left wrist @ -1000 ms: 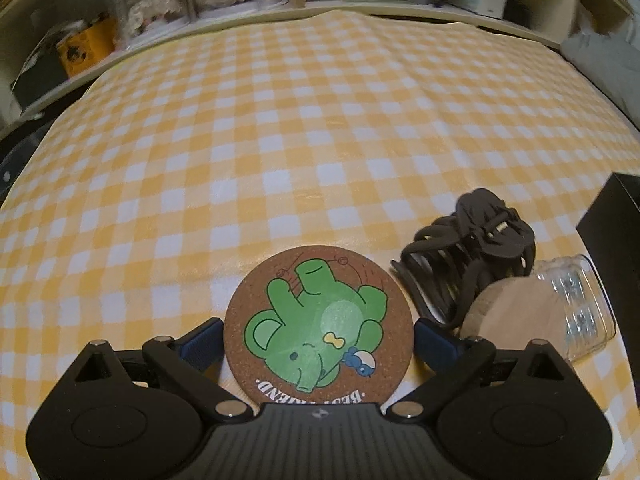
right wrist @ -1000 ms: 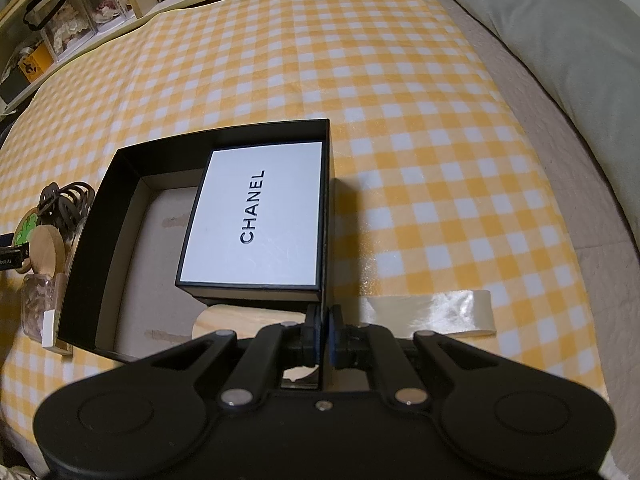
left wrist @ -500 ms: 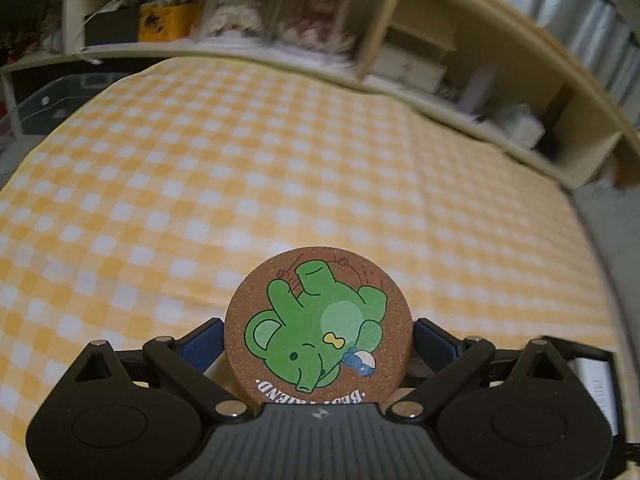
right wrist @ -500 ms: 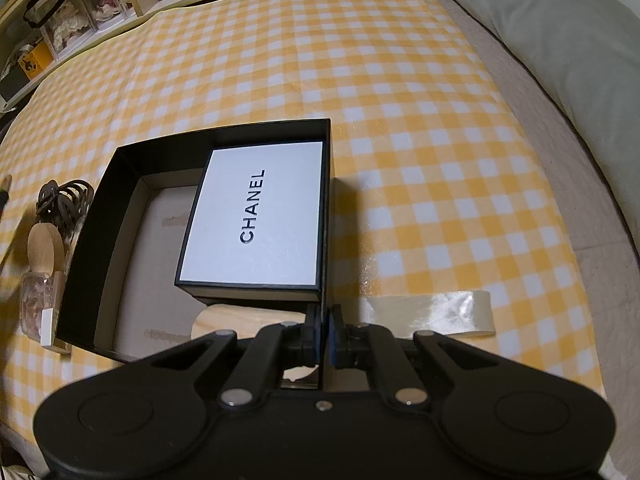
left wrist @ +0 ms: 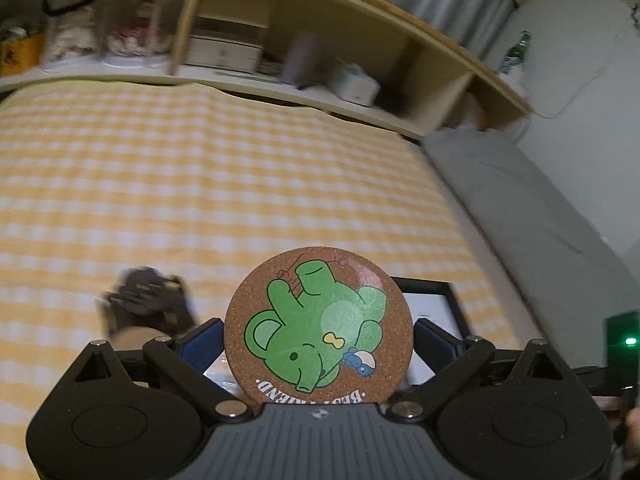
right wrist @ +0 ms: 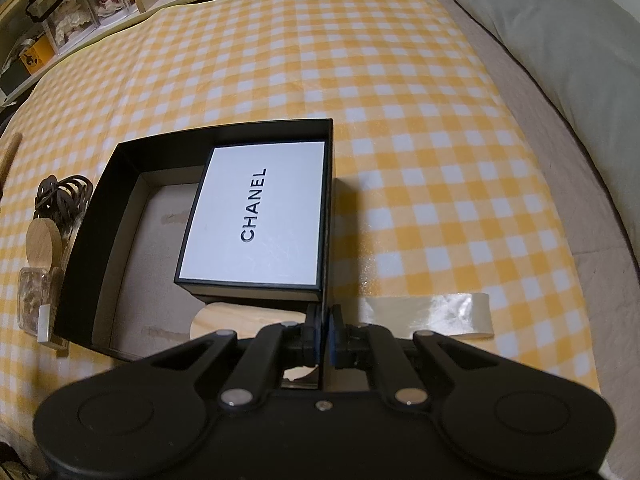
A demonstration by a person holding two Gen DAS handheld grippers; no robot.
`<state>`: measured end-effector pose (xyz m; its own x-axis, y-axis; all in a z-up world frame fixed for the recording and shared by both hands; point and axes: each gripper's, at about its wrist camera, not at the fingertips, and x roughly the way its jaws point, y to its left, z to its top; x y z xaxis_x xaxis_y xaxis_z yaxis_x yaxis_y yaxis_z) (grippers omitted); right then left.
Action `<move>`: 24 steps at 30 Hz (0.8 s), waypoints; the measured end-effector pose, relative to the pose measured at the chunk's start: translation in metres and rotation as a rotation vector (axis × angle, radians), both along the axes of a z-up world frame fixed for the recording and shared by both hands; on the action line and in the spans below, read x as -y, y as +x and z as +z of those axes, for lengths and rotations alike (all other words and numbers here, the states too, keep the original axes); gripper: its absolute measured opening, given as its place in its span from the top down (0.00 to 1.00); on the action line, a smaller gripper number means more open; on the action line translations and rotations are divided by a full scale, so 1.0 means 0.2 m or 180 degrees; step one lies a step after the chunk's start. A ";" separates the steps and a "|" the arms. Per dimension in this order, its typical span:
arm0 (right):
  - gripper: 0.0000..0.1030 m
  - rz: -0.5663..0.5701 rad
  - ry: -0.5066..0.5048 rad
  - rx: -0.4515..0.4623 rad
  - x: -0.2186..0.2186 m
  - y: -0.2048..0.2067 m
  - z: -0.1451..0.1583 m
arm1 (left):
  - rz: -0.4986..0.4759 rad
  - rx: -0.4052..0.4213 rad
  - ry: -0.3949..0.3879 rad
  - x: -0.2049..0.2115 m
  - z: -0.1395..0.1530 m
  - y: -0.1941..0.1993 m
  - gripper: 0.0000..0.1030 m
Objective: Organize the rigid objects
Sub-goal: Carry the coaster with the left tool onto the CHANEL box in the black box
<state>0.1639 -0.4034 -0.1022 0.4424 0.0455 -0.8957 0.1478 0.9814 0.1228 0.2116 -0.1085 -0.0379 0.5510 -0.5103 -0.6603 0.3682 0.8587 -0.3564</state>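
The round cork coaster printed with a green cartoon bear [left wrist: 319,330] sits clamped edge to edge in my left claw [left wrist: 319,344], its printed face turned toward the camera and standing up between the blue pads [left wrist: 202,344]. A disc has no long axis to speak of, so what counts is its tilt: it stands nearly on edge in my grip and, I judge, wants laying flat before release.

The move ahead turns on where the open black cardboard box [right wrist: 224,138] lies from that coaster. In the left wrist view a black rim and a pale panel of the box show directly behind and to the right of the coaster, lower than the disc. So the box is ahead of the left claw and a little to its right, close by. I reckon the free floor of the box, the grey strip to the left of the white lidded box lettered CHANEL [right wrist: 256,216] that fills its right side, is where the coaster should go.

My right claw [right wrist: 323,338] is pressed together on the near right wall of the black box, pinching that thin wall between its pads and, I take it, steadying it. It is the nearer hand to the box, but it is occupied, so the placing falls to the left.

Outside the box's left wall lie a dark brown claw hair clip [right wrist: 64,196] and a clear jar with a round wooden lid [right wrist: 42,248], both on the yellow-and-white checked cloth [right wrist: 360,80].
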 end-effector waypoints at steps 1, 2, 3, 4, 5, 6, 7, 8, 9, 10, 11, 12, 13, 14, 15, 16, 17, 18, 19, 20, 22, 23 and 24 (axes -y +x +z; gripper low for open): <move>0.96 -0.0001 0.0000 0.0000 0.00 0.00 0.00 | -0.0030 -0.0013 -0.0040 0.03 -0.01 -0.03 0.04; 0.96 0.0002 -0.0004 0.0000 0.00 0.00 0.00 | -0.0061 -0.0029 -0.0067 0.07 -0.01 -0.04 0.04; 0.96 0.0004 -0.0008 -0.0001 0.00 0.00 0.00 | -0.0099 -0.0054 -0.0069 0.11 -0.02 -0.05 0.04; 0.96 0.0005 -0.0010 -0.0002 0.00 0.00 0.00 | -0.0136 -0.0078 -0.0066 0.16 -0.03 -0.07 0.04; 0.96 0.0019 -0.0017 -0.0003 0.00 0.00 0.00 | -0.0169 -0.0104 -0.0070 0.22 -0.04 -0.07 0.04; 0.96 0.0025 -0.0020 -0.0004 0.00 0.01 0.00 | -0.0186 -0.0120 -0.0081 0.25 -0.05 -0.06 0.04; 0.96 0.0023 -0.0017 -0.0003 0.00 0.01 0.00 | -0.0202 -0.0146 -0.0088 0.31 -0.07 -0.06 0.04; 0.96 0.0019 -0.0010 -0.0002 0.00 0.01 0.00 | -0.0205 -0.0185 -0.0091 0.35 -0.09 -0.05 0.04; 0.96 0.0015 -0.0008 -0.0001 0.00 0.01 0.00 | -0.0212 -0.0228 -0.0091 0.39 -0.11 -0.04 0.04; 0.96 0.0018 -0.0016 -0.0002 0.00 0.01 0.00 | -0.0215 -0.0272 -0.0080 0.43 -0.13 -0.03 0.04; 0.95 0.0022 -0.0021 -0.0002 0.00 0.01 0.00 | -0.0193 -0.0325 -0.0047 0.49 -0.16 -0.01 0.04; 0.95 0.0025 -0.0023 -0.0003 0.00 0.01 0.00 | -0.0170 -0.0359 -0.0025 0.52 -0.18 -0.01 0.04; 0.95 0.0022 -0.0019 -0.0003 0.00 0.01 0.00 | -0.0156 -0.0395 -0.0011 0.56 -0.20 0.00 0.04; 0.95 0.0019 -0.0015 -0.0002 0.00 0.00 0.00 | -0.0154 -0.0420 -0.0007 0.59 -0.22 0.01 0.04; 0.95 0.0018 -0.0007 0.0000 0.00 0.00 0.00 | -0.0151 -0.0434 -0.0003 0.62 -0.23 0.01 0.04; 0.95 0.0022 0.0000 0.0002 0.00 0.01 0.00 | -0.0146 -0.0438 0.0001 0.65 -0.25 0.01 0.04; 0.95 0.0019 0.0013 0.0005 0.00 0.01 0.00 | -0.0135 -0.0432 0.0008 0.67 -0.25 0.01 0.04; 0.95 0.0014 0.0027 0.0008 0.01 0.02 -0.01 | -0.0113 -0.0420 0.0022 0.69 -0.26 0.02 0.04; 0.95 0.0016 0.0033 0.0013 0.02 0.00 0.00 | -0.0093 -0.0409 0.0043 0.71 -0.27 0.03 0.04; 0.95 0.0021 0.0032 0.0014 0.02 0.01 0.00 | -0.0057 -0.0395 0.0066 0.72 -0.27 0.05 0.04; 0.95 0.0024 0.0028 0.0016 0.02 0.01 0.01 | 0.0028 -0.0399 0.0045 0.75 -0.29 0.06 0.04; 0.95 0.0025 0.0027 0.0017 0.02 0.01 0.01 | 0.0036 -0.0462 0.0001 0.74 -0.30 0.08 0.04; 0.95 0.0026 0.0029 0.0017 0.03 0.01 0.01 | 0.0026 -0.0536 -0.0042 0.74 -0.31 0.09 0.03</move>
